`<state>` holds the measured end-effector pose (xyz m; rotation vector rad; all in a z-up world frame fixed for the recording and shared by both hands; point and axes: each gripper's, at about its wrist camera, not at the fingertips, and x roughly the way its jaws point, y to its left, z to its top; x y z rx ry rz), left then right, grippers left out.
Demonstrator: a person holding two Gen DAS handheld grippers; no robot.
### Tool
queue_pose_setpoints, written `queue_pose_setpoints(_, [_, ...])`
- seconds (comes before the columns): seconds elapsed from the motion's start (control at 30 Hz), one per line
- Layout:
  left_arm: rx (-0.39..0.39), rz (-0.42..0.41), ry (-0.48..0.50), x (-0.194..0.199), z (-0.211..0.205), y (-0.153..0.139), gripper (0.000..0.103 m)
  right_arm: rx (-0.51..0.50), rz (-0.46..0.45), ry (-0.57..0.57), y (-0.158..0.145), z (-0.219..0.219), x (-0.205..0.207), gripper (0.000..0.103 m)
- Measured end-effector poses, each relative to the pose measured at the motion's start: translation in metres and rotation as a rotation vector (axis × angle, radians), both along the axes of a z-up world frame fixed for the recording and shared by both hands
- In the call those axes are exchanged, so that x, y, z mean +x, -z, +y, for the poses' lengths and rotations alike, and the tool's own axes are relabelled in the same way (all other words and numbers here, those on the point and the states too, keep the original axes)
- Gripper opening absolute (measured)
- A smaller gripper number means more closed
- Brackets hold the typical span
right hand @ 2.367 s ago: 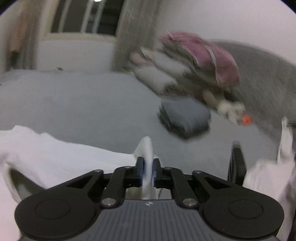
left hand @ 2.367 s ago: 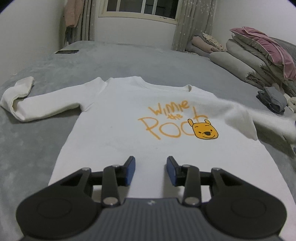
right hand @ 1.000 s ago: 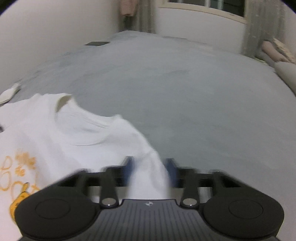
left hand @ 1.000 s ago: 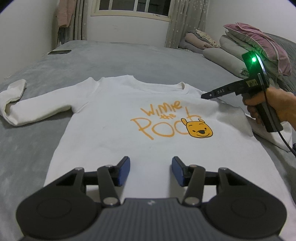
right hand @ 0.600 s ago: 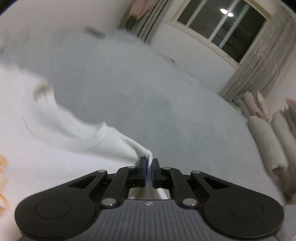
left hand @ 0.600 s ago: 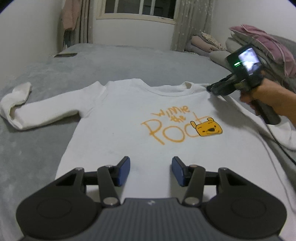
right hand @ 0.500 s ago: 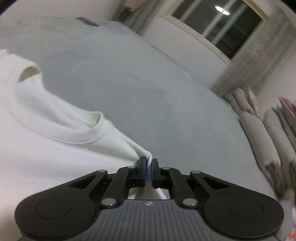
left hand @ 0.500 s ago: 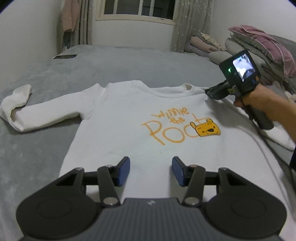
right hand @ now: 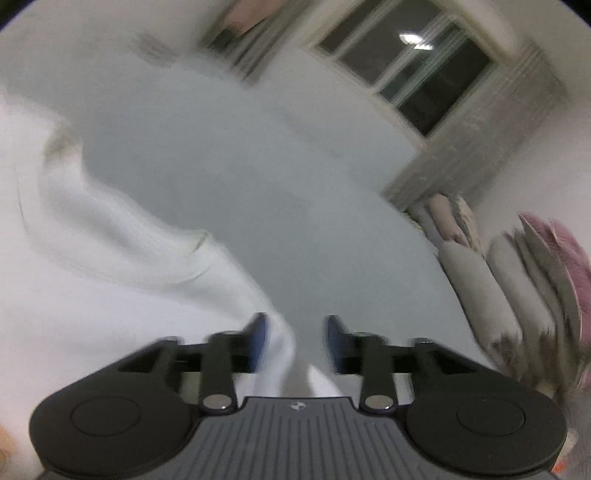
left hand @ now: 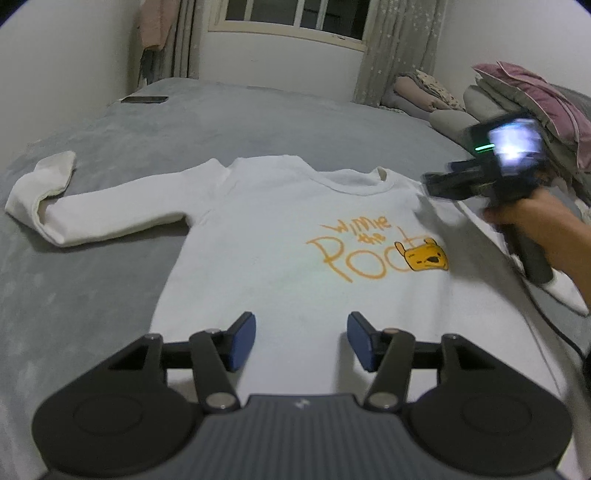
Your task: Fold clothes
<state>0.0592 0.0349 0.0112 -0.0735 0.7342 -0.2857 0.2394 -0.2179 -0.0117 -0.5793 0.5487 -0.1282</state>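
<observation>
White shirt (left hand: 295,236) lies flat, front up, on the grey bed (left hand: 258,122), collar toward the window (left hand: 295,14) end, hem toward the near edge. Orange print (left hand: 376,247) on the chest, right of centre.

Left gripper (left hand: 301,341): jaws spread wide, blue pads empty, hovering over the hem; contact with the cloth can't be judged from this angle.

Right gripper (right hand: 295,341): jaws spread too, nothing pinched. The shirt's shoulder edge (right hand: 273,317) runs up between the pads, nearer the left pad, not clamped. That view is motion-blurred, so finer detail is lost. In the left view the same gripper (left hand: 432,184) sits at the shirt's shoulder by the collar (left hand: 343,181), held by a hand (left hand: 532,221) coming in from the bed's right edge (its lit screen is blurred as well).

Left sleeve (left hand: 103,210) stretched out toward the bed's left edge, cuff (left hand: 48,177) doubled back on itself. Other cuff (left hand: 565,291) shows just under the hand, near the right edge.

A dark flat thing, phone-like (left hand: 144,99), lies at the far left corner of the bed. Stack of folded bedding (left hand: 524,96) with a pink piece on top along the right edge; curtains (left hand: 395,48) flank the window.
</observation>
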Motion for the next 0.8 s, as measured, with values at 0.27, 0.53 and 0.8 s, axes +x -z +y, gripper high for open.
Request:
queue_pose_setpoints(0.27, [-0.088,0.003,-0.083,-0.027,0.048,-0.022,0.053,0.645,0.137,-0.007,-0.049,-0.042,-0.138,0.044])
queue_pose_setpoints(0.53, [-0.154,0.040,-0.145,-0.090,0.090,-0.029,0.053,0.995,0.250,0.076,-0.035,-0.097,-0.290,0.044])
queue_pose_setpoints(0.8, [-0.095,0.074,-0.184,-0.130,0.095,-0.006,0.043,1.096,0.380,-0.006,-0.007,-0.094,-0.340,0.037])
